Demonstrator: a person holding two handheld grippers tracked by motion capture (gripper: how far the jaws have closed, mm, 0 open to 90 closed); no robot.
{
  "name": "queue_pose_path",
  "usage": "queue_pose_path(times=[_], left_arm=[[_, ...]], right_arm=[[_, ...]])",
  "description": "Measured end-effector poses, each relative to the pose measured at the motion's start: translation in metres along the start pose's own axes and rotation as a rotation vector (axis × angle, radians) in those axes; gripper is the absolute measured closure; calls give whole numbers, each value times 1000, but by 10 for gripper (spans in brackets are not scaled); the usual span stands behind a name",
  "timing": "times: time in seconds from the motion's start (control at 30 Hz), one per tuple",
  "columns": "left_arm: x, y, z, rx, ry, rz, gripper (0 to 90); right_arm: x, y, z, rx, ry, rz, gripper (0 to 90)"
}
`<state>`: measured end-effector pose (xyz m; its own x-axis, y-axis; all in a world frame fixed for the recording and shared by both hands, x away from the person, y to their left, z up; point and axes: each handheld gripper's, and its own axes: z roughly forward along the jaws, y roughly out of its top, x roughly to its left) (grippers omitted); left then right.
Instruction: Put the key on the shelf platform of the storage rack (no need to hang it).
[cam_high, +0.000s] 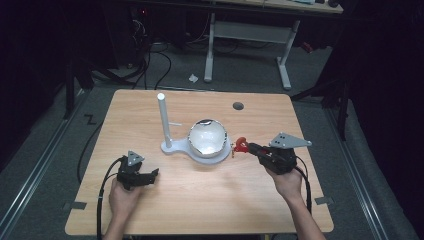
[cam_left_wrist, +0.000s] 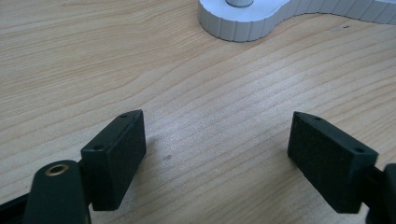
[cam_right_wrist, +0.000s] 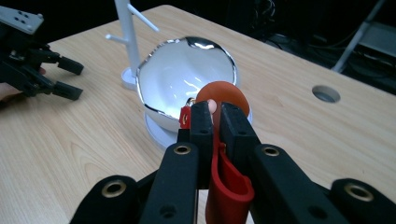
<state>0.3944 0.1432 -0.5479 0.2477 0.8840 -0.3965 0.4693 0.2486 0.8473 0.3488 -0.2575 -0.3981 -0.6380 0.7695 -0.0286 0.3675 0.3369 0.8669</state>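
The red spoon-like scoop sits pinched between the jaws of the right tongs, its rounded orange-red end poking out just in front of the white bowl and a small pale piece at the jaw tips. It looks light and thin, probably soft plastic or silicone, so it may flex or swivel in the grip; holding it on the flat of the handle, as now, seems soundest. The bowl looks glossy, hard and breakable, resting on a white stand with an upright post. The left tongs hover wide open and empty over the counter. The scoop's lower handle is cut off, and what the pale piece is I cannot tell.
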Motion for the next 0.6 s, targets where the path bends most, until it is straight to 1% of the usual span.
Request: queue_pose_path(times=[0.03,0.07,0.1,0.17,0.2,0.33,0.37,0.4,0.47,0.5,0.53,0.6], left_arm=[[0,0,0,0,0,0,197],[0,0,0,0,0,0,197],[0,0,0,0,0,1,197],[0,0,0,0,0,0,197],[0,0,0,0,0,1,197],[0,0,0,0,0,0,197],[0,0,0,1,0,1,197],[0,0,0,1,-1,1,197],[0,0,0,1,0,1,198],[0,0,0,1,-1,1,198],[0,0,0,1,0,1,198],[0,0,0,1,0,1,197]], right_arm=[[3,6,1,-10,12,-11,848],[3,6,1,-10,12,-11,848],[5,11,4,-14,20,-19,847],[5,13,6,-14,24,-21,847],[7,17,10,-11,30,-25,848],[11,24,15,-9,40,-41,847],[12,28,18,-13,51,-42,847],[12,28,18,-13,51,-42,847],[14,33,24,-14,63,-42,847],[16,37,30,-10,69,-43,847],[16,37,30,-10,69,-43,847],[17,40,37,-3,72,-52,847]])
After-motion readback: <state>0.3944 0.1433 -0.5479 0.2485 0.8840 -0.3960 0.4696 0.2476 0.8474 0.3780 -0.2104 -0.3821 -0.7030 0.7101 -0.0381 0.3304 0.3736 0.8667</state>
